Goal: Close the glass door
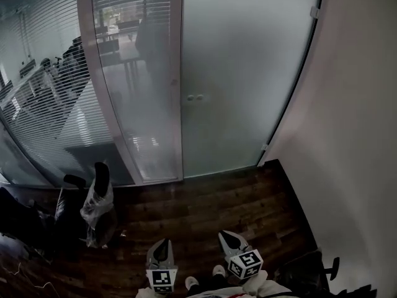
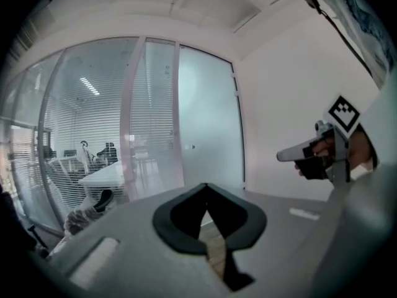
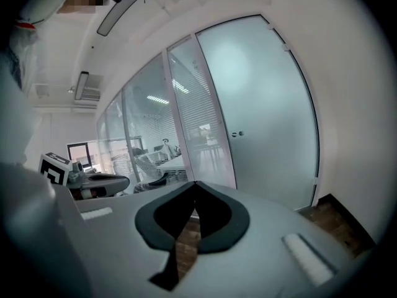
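Head view: frosted glass door point(image 1: 248, 73) stands straight ahead, its knob edge up against the frame post, w/ white wall point(image 1: 360, 135) to its right. Left gripper point(image 1: 161, 251) & right gripper point(image 1: 232, 242) hang low over dark wood floor point(image 1: 205, 207), well apart from door, touching nothing.

Left gripper view: jaws clenched tip to tip, nothing btwn; door far ahead, right gripper off to the side.

Right gripper view: jaws clenched too, empty; door ahead-right, untouched.
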